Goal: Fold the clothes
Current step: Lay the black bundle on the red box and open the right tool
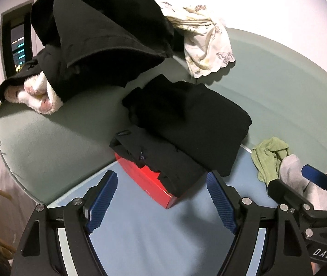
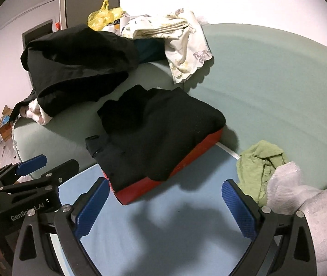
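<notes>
Grippers come first: the left hand-held gripper (image 1: 161, 197) and the right hand-held gripper (image 2: 164, 203) both hover with fingers spread and nothing held, above the light blue sheet (image 1: 140, 230). Just ahead, folded black clothes (image 2: 163, 126) sit stacked on a red box (image 2: 186, 161), so the next unfolded piece, likely the green garment (image 2: 259, 161) beside the white cloth (image 2: 285, 181) on the right, is probably best pinched at two edge corners and drawn flat onto the sheet. Farther back on the green bed (image 2: 267, 80), the loose black pile (image 2: 76, 64) and the butterfly-print cloth (image 2: 186, 46) wait, well apart from the stack.

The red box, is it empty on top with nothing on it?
No, folded black clothes lie stacked on top of the red box, covering most of its lid, and both grippers are open in front of it.
</notes>
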### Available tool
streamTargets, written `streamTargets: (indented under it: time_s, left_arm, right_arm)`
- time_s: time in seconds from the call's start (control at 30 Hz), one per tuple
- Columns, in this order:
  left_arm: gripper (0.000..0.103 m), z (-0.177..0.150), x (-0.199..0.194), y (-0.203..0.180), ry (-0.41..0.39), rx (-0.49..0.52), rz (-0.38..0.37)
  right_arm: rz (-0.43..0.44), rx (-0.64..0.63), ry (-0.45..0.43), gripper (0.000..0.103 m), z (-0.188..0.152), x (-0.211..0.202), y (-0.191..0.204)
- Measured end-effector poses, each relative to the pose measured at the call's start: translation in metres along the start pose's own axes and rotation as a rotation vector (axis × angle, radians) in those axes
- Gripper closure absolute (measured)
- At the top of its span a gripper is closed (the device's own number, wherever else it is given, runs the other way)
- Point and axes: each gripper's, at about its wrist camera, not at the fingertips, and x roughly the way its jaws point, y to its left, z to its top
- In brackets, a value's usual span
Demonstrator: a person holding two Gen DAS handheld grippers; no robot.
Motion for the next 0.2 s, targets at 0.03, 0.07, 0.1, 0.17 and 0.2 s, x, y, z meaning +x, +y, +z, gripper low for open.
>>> streamTargets:
  time_s: [0.03,0.07,0.1,0.17,0.2]
  left_arm:
    - [0.023,0.0001,0.0008,0.0018,-0.001,-0.003,0.005]
    - [0.023,0.0002,0.0016,0.0037,-0.001,-0.006,0.01]
    - [0.023,0.0004,0.0027,0.0055,0.002,-0.012,0.012]
    - [0.023,0.0008,0.0052,0.0086,0.013,-0.025,0.013]
    - [0.023,0.0008,0.0059,0.0091,0.016,-0.027,0.015]
  right_arm:
    - [0.002,-0.003,0.003,0.003,0.0,0.001,0.0012]
    - [0.002,-0.007,0.004,0.003,0.0001,0.0012,0.0022]
    - [0.002,-0.011,0.004,0.003,0.0004,0.0013,0.0031]
    - [0.004,-0.019,0.001,0.003,0.0015,0.001,0.0047]
    - [0.005,-0.022,0.0,0.003,0.002,0.0009,0.0053]
